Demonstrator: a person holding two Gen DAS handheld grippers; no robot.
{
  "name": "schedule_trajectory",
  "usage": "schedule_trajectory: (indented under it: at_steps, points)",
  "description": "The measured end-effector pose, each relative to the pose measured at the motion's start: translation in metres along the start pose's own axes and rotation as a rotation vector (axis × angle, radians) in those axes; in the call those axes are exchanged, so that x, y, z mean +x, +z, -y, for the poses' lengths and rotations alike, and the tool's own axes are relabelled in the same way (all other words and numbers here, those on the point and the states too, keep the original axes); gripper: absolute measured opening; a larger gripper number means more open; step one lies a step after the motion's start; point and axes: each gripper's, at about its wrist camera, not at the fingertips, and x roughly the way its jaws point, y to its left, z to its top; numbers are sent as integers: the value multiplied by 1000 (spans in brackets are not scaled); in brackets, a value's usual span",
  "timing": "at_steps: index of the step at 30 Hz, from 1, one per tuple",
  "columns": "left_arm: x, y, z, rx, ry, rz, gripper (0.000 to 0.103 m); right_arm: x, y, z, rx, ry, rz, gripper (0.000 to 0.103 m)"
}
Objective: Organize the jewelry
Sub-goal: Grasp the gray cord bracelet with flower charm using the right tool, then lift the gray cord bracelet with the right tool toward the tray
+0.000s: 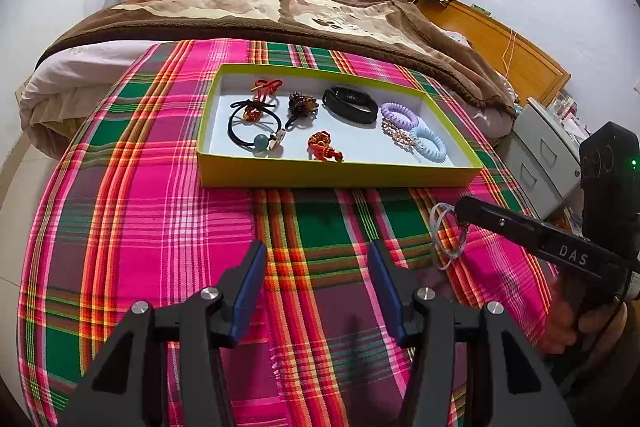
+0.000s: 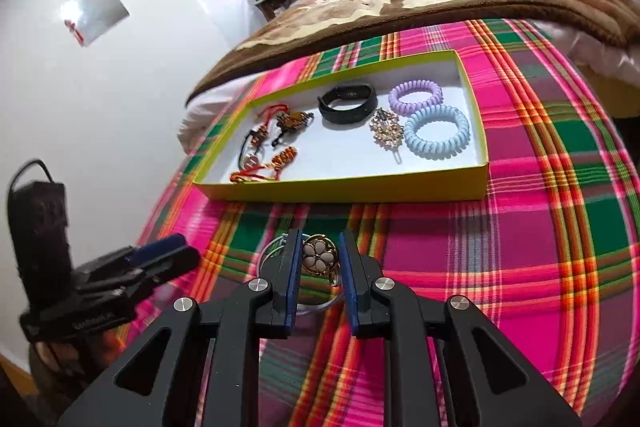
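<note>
In the lower centre of the right wrist view, our right gripper [image 2: 319, 259] has its fingers partly apart on either side of a gold flower brooch [image 2: 319, 259] that lies on clear thin rings [image 2: 276, 247] on the plaid cloth [image 2: 520, 227]; we cannot tell whether the pads touch it. Our left gripper [image 1: 317, 281] stands wide apart above the cloth, holding nothing. Higher in the frame, the yellow tray [image 1: 340, 177] holds hair ties, a black wristband [image 1: 350, 104] and two coil bands.
</note>
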Motion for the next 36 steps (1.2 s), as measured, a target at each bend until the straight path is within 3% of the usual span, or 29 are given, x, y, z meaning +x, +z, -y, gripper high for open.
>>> schedule_trajectory:
  at_steps: [2,4,8,17,19,21,23,31,33,36]
  points:
    - [0,0,0,2,3,0,54,2,-2,-8,-62,-99,-1,19]
    - [1,1,0,3,2,-1,54,3,-4,-9,-52,-38,-16,19]
    - [4,1,-1,0,6,-6,54,10,-4,-10,-74,-182,-29,19]
    - [5,7,-5,2,14,-1,54,18,-10,-13,-175,-255,-50,19]
    - [5,8,-7,1,21,-2,54,20,-12,-10,-184,-264,-65,24]
    - [5,9,-10,-2,25,-1,54,22,-13,-9,-196,-283,-77,47]
    - [6,10,-12,-8,29,-2,54,24,-13,-8,-206,-291,-91,48]
    - [8,17,-16,-7,40,2,54,28,-18,-19,-269,-350,-93,46]
    - [9,20,-16,-7,44,3,54,26,-20,-19,-271,-348,-88,32]
    - [9,23,-17,-7,45,3,54,25,-21,-21,-282,-342,-86,21]
